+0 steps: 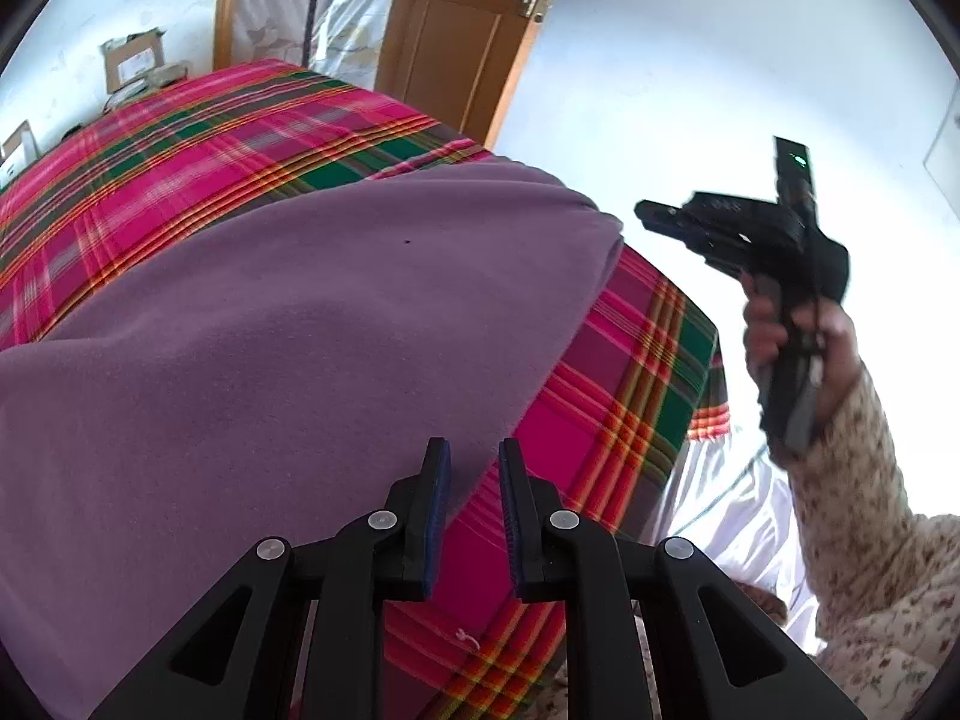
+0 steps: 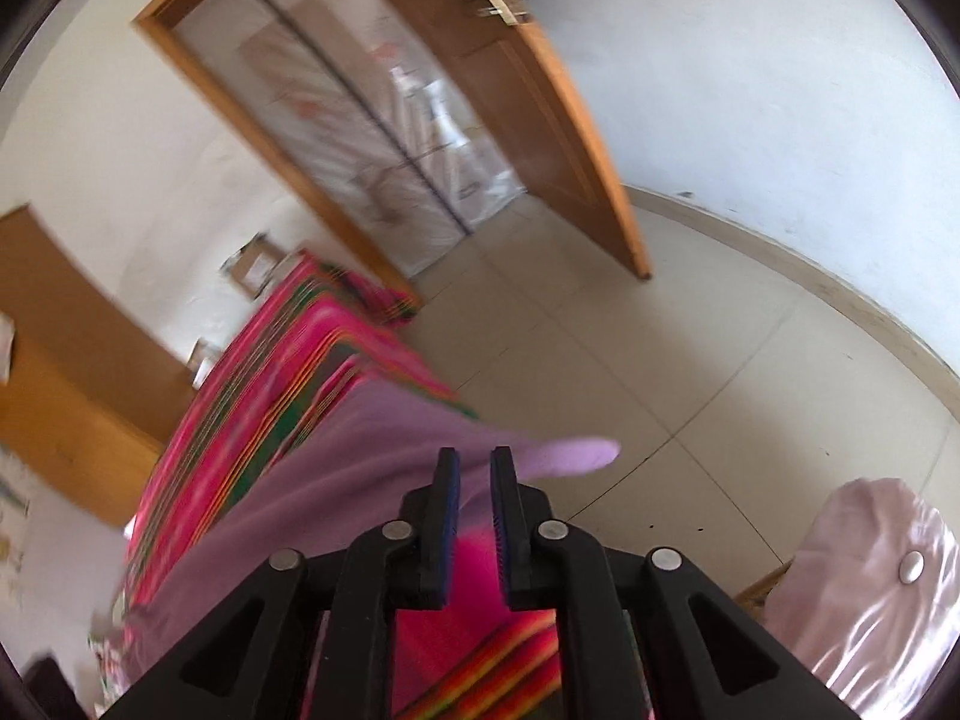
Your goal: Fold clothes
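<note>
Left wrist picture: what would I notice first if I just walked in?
Probably the bright pink plaid cover spread over the bed, with a plain purple cloth lying on top of it. Next, off the bed's right edge, a hand in a flowery sleeve holds the black right hand-held gripper up against the white wall.

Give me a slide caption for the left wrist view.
Open left claw above a purple garment on a plaid-covered bed; right claw raised beside it.

Wooden door ajar; cardboard boxes by wall; tiled floor.
</note>
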The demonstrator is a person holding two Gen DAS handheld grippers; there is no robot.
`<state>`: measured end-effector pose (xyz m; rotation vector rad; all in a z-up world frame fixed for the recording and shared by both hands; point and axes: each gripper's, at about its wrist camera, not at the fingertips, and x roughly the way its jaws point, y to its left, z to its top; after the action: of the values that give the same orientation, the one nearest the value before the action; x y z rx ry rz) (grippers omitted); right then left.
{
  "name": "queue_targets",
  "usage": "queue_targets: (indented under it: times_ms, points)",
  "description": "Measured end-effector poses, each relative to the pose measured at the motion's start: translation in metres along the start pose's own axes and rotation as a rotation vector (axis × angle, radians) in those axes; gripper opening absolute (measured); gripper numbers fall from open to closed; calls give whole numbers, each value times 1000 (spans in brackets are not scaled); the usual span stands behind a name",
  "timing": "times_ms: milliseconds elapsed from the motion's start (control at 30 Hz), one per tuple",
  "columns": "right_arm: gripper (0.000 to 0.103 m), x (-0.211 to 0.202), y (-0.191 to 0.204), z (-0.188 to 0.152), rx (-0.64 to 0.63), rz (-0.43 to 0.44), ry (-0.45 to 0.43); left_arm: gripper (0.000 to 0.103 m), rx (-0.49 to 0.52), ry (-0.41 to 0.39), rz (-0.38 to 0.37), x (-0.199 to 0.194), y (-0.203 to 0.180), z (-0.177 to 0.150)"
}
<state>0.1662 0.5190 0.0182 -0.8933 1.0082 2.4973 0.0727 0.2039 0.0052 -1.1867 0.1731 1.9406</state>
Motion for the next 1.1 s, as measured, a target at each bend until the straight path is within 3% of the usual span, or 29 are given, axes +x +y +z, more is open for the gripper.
queue_targets:
  times_ms: [100, 300, 367, 533, 600, 633, 967, 1100]
  points:
    - [17, 5, 13, -5, -50, 7, 34, 17, -20, 4, -3, 2, 2, 2]
    - [23, 7, 30, -13, -115, 12, 11, 19, -40, 3, 7, 4, 4, 5]
    - [28, 9, 40, -19, -173, -19, 7, 19, -43, 8, 11, 7, 4, 7]
    - [28, 20, 62, -30, -303, -132, 2, 19, -43, 16, 16, 9, 4, 7]
    - [15, 21, 71, -34, -364, -173, -19, 19, -44, 16, 15, 9, 3, 7]
    - [2, 21, 76, -36, -393, -193, -31, 19, -45, 17, 15, 9, 3, 7]
    - [1, -7, 63, -41, -332, -155, -74, 19, -49, 10, 13, 7, 2, 6]
    - [1, -1, 59, -41, -315, -162, -51, 19, -43, 20, 10, 10, 0, 6]
